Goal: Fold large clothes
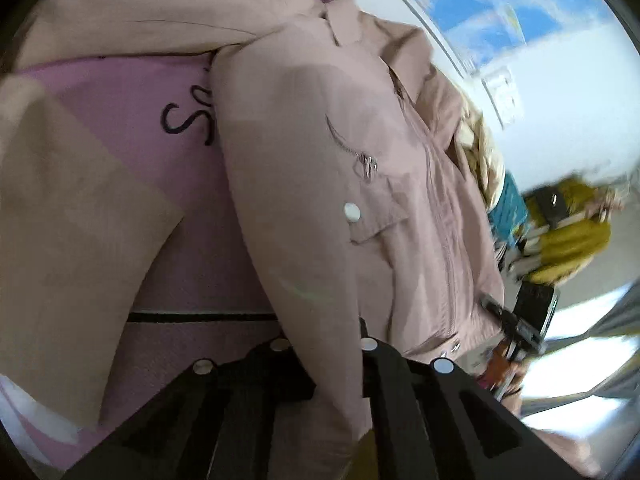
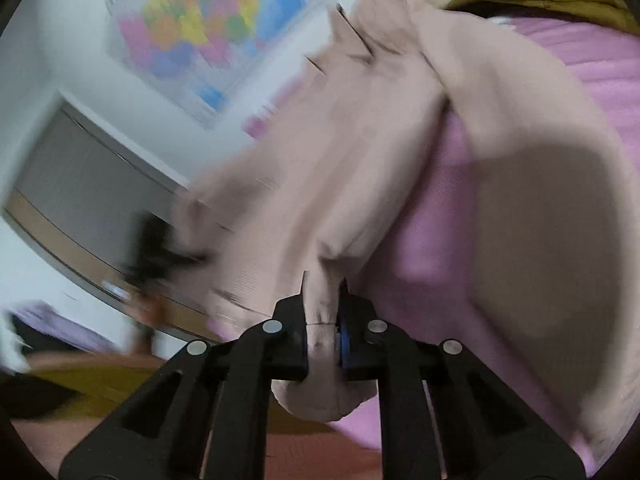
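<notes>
Dusty-pink lightweight woven jacket (image 1: pixel 320 184), spread rumpled on a pink mat. Front faces up: centre zip runs away from the left claw (image 1: pixel 332 364), collar at the far end, slanted zip pocket and a flap pocket with a white snap just ahead of that claw. Hem fabric is pinched between its jaws. A sleeve drapes off to that claw's left. In the right wrist view the jacket (image 2: pixel 320 184) rises ahead, one bunched fold clamped in the right claw (image 2: pixel 324 320).
</notes>
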